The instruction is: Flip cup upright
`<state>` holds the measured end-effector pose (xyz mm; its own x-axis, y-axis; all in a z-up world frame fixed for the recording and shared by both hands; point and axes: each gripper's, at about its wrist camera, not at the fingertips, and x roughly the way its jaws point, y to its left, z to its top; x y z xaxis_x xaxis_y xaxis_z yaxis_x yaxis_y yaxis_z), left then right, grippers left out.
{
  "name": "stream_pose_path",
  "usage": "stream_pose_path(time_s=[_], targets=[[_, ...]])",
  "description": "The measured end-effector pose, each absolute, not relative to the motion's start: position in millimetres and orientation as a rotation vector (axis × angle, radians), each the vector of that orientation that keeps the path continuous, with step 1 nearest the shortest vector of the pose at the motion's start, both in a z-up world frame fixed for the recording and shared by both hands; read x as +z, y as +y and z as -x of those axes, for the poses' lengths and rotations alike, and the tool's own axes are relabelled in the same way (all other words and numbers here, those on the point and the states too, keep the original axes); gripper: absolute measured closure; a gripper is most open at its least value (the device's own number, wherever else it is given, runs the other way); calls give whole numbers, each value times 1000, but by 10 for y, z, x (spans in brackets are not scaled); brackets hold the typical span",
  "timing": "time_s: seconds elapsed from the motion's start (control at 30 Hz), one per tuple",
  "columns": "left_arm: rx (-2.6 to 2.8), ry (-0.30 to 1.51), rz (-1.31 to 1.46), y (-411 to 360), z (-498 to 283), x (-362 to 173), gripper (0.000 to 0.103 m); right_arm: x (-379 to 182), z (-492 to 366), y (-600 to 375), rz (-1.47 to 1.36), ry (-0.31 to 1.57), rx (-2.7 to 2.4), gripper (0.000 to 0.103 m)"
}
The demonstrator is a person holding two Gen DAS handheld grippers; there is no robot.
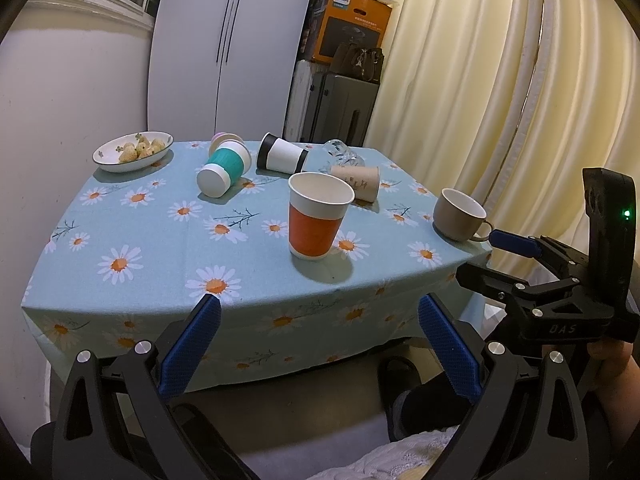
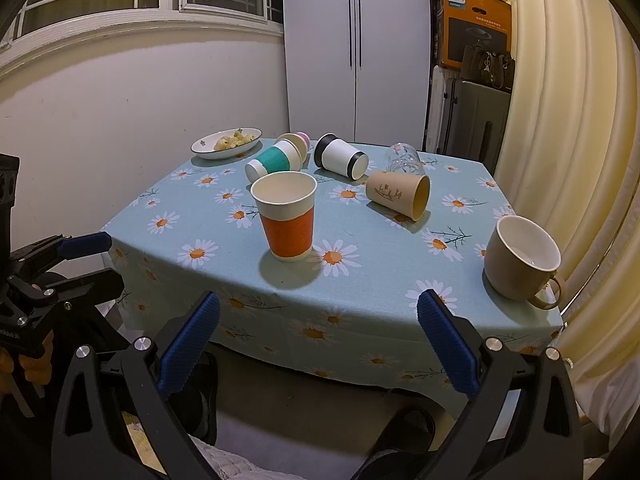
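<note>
An orange-and-white cup (image 1: pixel 318 216) (image 2: pixel 286 216) stands upright near the table's front edge. A beige mug (image 1: pixel 460 214) (image 2: pixel 522 262) stands upright at the front right corner. Lying on their sides further back are a teal-banded cup (image 1: pixel 224 168) (image 2: pixel 274 162), a pink-lidded cup (image 1: pixel 224 139) (image 2: pixel 298 142) behind it, a black-and-white cup (image 1: pixel 282 154) (image 2: pixel 340 156), a brown paper cup (image 1: pixel 358 182) (image 2: pixel 398 194) and a clear glass (image 1: pixel 340 152) (image 2: pixel 402 160). My left gripper (image 1: pixel 320 320) and right gripper (image 2: pixel 318 318) are both open and empty, held off the front edge.
The table wears a blue daisy tablecloth (image 1: pixel 160 240) (image 2: pixel 380 248). A bowl of snacks (image 1: pixel 134 151) (image 2: pixel 227 142) sits at the back left. Curtains (image 1: pixel 500 80) hang close on the right. A white cabinet, a suitcase and an orange box (image 2: pixel 476 28) stand behind.
</note>
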<state>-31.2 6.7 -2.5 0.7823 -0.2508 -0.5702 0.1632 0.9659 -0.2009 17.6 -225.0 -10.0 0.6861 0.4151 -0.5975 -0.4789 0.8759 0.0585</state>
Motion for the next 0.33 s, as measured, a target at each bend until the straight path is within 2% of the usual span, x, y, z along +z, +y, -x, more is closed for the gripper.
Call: stream_pose_path(time_s=[0.33], targets=[[-217,641,147,65,301,-31,7,-105,-181,-2266,111,644,495,5]])
